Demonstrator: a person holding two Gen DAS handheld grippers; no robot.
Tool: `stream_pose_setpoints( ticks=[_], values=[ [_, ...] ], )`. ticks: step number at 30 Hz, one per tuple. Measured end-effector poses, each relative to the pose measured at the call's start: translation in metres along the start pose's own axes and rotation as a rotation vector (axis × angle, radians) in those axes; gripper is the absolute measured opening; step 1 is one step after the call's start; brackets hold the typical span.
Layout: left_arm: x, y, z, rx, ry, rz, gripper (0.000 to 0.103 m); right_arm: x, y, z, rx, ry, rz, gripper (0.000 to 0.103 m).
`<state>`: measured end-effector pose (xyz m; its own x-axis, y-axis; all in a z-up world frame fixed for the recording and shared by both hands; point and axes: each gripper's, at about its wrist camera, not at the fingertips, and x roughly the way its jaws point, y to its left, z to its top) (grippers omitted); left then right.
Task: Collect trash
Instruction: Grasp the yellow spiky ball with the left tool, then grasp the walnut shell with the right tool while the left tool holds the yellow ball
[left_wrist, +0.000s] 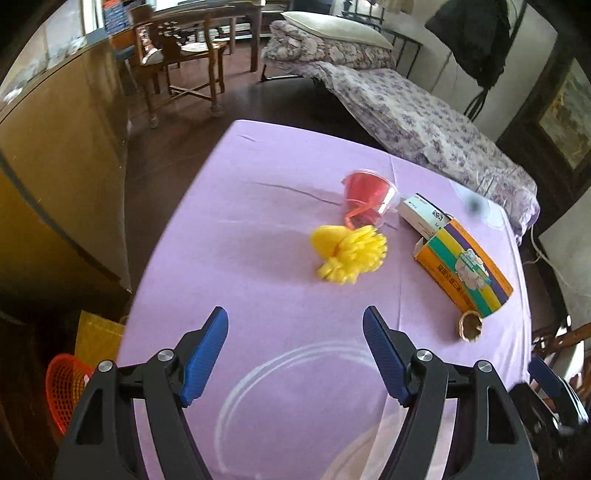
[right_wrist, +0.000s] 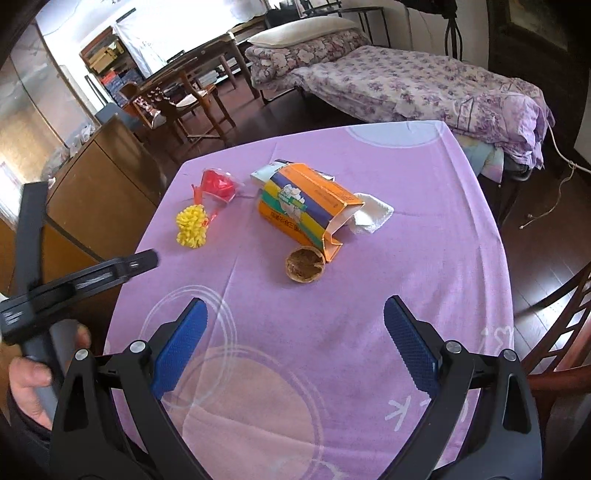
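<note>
On the purple tablecloth (left_wrist: 258, 206) (right_wrist: 424, 258) lie several bits of trash. A yellow frilly paper piece (left_wrist: 351, 254) (right_wrist: 190, 225) sits beside a clear cup with red inside (left_wrist: 369, 199) (right_wrist: 218, 184). To their right are a small white box (left_wrist: 424, 216) (right_wrist: 264, 171), an orange striped carton (left_wrist: 469, 269) (right_wrist: 306, 210), a walnut shell half (left_wrist: 471, 326) (right_wrist: 305, 265) and a crumpled white tissue (right_wrist: 371, 216). My left gripper (left_wrist: 295, 321) hangs open over the near cloth, nothing between its blue pads. My right gripper (right_wrist: 295, 314) is open and empty too, short of the shell.
An orange mesh basket (left_wrist: 68, 387) and a yellow bag (left_wrist: 98, 336) stand on the floor left of the table. A wooden cabinet (left_wrist: 62, 177) lines the left. A hand (right_wrist: 33, 380) holds the left tool's grip. A wooden chair (right_wrist: 554, 332) is at right; a flowered bed (right_wrist: 406, 85) lies beyond.
</note>
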<state>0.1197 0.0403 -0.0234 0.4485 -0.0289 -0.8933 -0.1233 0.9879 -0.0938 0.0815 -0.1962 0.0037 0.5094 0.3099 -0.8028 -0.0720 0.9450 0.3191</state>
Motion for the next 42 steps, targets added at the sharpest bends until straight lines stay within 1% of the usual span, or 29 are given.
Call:
stream_pose_setpoints(
  ticks=[2,5,7,10,14,15,16,17,18,19,20,22,24,27,29,33,39,41,42],
  values=[
    [0.01,-0.008,0.005,0.009,0.007,0.023,0.074,0.001,-0.004,0.0,0.03,0.001,0.001,0.093],
    [0.026,-0.017,0.014,-0.001,0.021,0.036,0.074,0.003,-0.008,-0.002,0.075,0.01,0.015,0.093],
    [0.036,-0.021,0.02,-0.007,0.032,0.047,0.074,0.004,-0.009,0.0,0.077,0.016,0.025,0.093],
    [0.048,-0.025,0.03,-0.015,0.034,0.062,0.074,0.006,-0.011,0.0,0.079,0.022,0.017,0.093],
    [0.057,-0.025,0.037,-0.036,0.039,0.056,0.073,0.012,-0.012,-0.002,0.09,0.05,0.025,0.093],
    [0.06,-0.025,0.037,-0.037,0.04,0.049,0.07,0.012,-0.012,-0.002,0.085,0.053,0.024,0.093],
    [0.062,-0.025,0.039,-0.037,0.046,0.037,0.06,0.014,-0.011,-0.002,0.08,0.055,0.019,0.093],
    [0.065,-0.025,0.039,-0.034,0.058,0.024,0.054,0.014,-0.011,-0.002,0.079,0.056,0.017,0.093],
    [0.064,-0.026,0.038,-0.024,0.044,0.039,0.045,0.015,-0.011,-0.002,0.082,0.059,0.015,0.093],
    [0.063,-0.027,0.037,-0.013,0.042,0.035,0.037,0.017,-0.011,-0.003,0.086,0.065,0.016,0.093],
    [0.064,-0.027,0.037,-0.009,0.048,0.027,0.037,0.018,-0.011,-0.003,0.087,0.069,0.018,0.093],
    [0.06,-0.026,0.033,-0.008,0.047,0.009,0.033,0.02,-0.012,-0.003,0.087,0.072,0.017,0.093],
    [0.054,-0.025,0.03,-0.008,0.039,0.002,0.032,0.022,-0.012,-0.004,0.083,0.071,0.011,0.093],
    [0.035,-0.025,0.023,0.017,-0.004,0.014,0.032,0.026,-0.013,-0.004,0.089,0.067,-0.001,0.093],
    [0.023,-0.025,0.018,0.02,-0.026,0.003,0.032,0.03,-0.015,-0.003,0.097,0.065,-0.007,0.093],
    [0.007,-0.016,0.003,0.005,-0.021,-0.025,0.032,0.039,-0.018,0.002,0.101,0.045,-0.043,0.093],
    [-0.006,-0.014,-0.018,0.021,-0.014,-0.017,0.032,0.053,-0.002,0.009,0.032,0.015,-0.098,0.093],
    [-0.008,-0.017,-0.02,0.035,-0.019,-0.008,0.032,0.057,0.003,0.01,0.013,0.017,-0.121,0.093],
    [-0.009,-0.018,-0.021,0.042,-0.022,-0.001,0.032,0.059,0.005,0.01,0.003,0.015,-0.147,0.092]
  ],
)
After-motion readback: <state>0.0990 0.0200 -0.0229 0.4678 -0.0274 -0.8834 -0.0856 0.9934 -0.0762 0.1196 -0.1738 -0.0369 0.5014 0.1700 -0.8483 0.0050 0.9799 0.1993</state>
